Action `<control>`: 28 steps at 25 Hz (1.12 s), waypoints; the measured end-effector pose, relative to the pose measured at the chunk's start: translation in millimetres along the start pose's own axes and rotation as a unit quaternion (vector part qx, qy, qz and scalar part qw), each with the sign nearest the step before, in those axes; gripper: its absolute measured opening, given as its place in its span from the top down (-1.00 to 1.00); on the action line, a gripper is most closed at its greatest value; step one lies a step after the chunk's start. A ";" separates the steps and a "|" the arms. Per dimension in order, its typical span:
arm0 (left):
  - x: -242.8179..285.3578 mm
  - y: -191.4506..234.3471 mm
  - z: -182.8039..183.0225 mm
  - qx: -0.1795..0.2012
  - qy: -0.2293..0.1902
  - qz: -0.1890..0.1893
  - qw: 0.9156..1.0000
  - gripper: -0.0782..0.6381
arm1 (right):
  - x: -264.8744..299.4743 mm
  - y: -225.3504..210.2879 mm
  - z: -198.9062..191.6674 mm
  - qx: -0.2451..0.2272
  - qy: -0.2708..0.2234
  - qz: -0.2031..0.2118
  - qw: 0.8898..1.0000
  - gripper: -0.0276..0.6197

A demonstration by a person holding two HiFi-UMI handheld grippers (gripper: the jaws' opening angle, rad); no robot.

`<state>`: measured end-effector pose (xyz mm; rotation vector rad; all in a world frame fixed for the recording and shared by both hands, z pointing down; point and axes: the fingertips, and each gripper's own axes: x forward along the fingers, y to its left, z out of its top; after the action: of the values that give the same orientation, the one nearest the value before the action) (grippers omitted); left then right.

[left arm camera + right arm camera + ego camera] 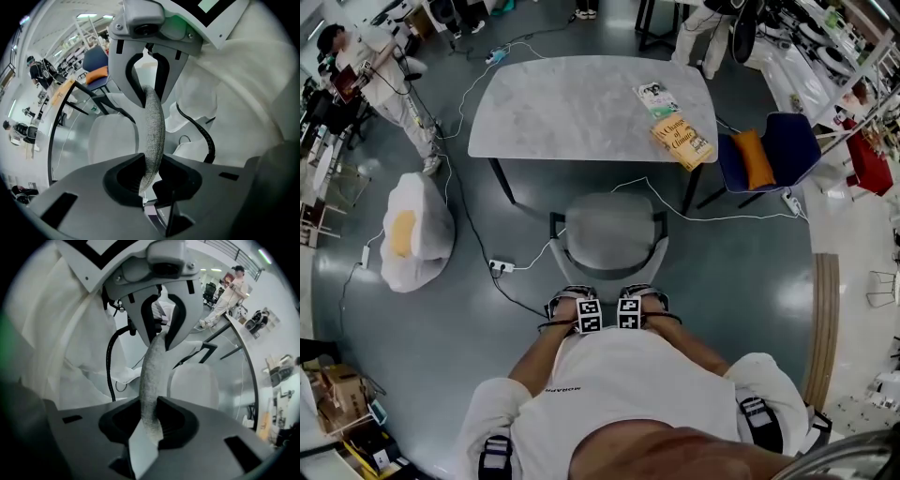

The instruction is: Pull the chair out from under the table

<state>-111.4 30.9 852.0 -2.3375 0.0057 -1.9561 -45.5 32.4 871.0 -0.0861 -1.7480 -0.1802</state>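
The grey chair (609, 230) stands in front of the marble-topped table (572, 103), its seat out from under the tabletop, its backrest (609, 279) toward me. My left gripper (567, 302) and right gripper (642, 298) point down side by side at the backrest's top edge. In the left gripper view the grey fabric edge (153, 126) runs between the jaws of my left gripper (149, 180), which is shut on it. In the right gripper view the same edge (152, 371) sits pinched in my right gripper (151, 423).
Two books (682, 141) lie on the table's right end. A blue chair with an orange cushion (769, 150) stands to the right, a white beanbag (417, 234) to the left. A power strip (501, 266) and cables lie on the floor. A person (380, 75) stands far left.
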 end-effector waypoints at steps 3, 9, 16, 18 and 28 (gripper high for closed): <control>-3.8 2.4 0.8 -0.001 0.004 -0.007 1.000 0.52 | -19.5 1.7 3.9 0.011 0.002 0.033 0.999 0.57; -29.1 9.0 3.0 0.015 0.014 -0.019 1.000 0.54 | -49.1 -9.8 8.1 0.022 -0.007 0.058 0.998 0.66; -80.9 34.6 18.0 -0.028 -0.033 -0.036 0.998 0.77 | -100.7 -54.3 29.6 0.064 -0.048 0.028 0.996 0.87; -90.8 45.0 19.1 -0.038 -0.036 -0.024 0.998 0.77 | -112.7 -64.4 34.3 0.076 -0.062 0.018 0.995 0.87; -182.4 117.0 56.0 -0.202 -0.160 0.100 0.961 0.77 | -199.3 -117.5 56.6 0.194 -0.200 -0.059 0.959 0.87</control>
<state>-82.2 -70.3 654.6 -2.7444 0.6471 -1.5796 -82.2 -65.3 656.9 0.2878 -2.1634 0.1039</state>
